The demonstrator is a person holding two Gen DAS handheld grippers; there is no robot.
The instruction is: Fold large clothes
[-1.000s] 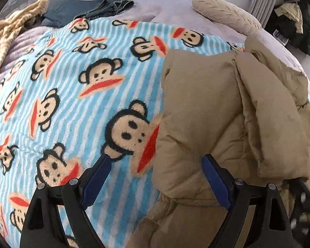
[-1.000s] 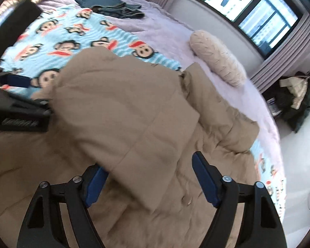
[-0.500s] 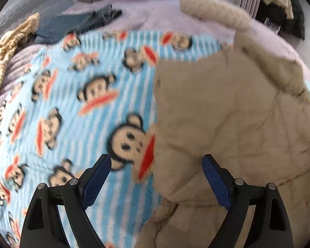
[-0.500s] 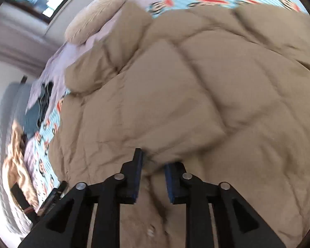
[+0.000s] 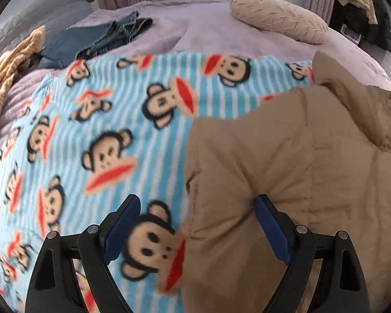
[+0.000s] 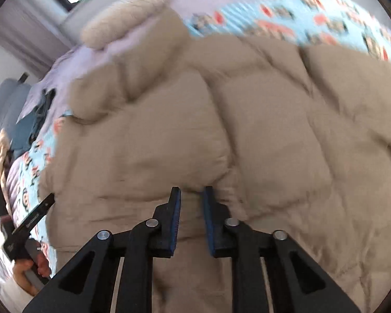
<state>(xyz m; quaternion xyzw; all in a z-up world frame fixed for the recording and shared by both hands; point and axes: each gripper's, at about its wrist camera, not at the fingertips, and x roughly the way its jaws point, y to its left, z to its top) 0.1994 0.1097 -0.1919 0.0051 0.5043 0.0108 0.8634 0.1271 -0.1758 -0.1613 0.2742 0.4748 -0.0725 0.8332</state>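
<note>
The coat (image 6: pixel 221 130) is tan, quilted and puffy, and it lies on the monkey blanket (image 5: pixel 96 130) on the bed (image 5: pixel 195 26), toward the right side of the blanket. It looks soft and bulky, light for its size, and I think the smooth shell may slip a little and spring back after a fold. A thin edge or a seam ridge seems the best place to take it, not the fat middle of a panel.

The right gripper (image 6: pixel 191 195) has just been closing, and its jaws are now nearly together, pinching a low fold of the coat between the pads. The left gripper (image 5: pixel 198 216) is spread wide over the coat's left edge, holding nothing; one finger (image 5: pixel 269 224) is on the cloth and the other over the blanket.

I count one coat, one blanket, one long cream pillow (image 5: pixel 279 18), one pile of dark jeans (image 5: pixel 112 36), perhaps two pairs, since that corner is too small to tell, and two grippers.
</note>
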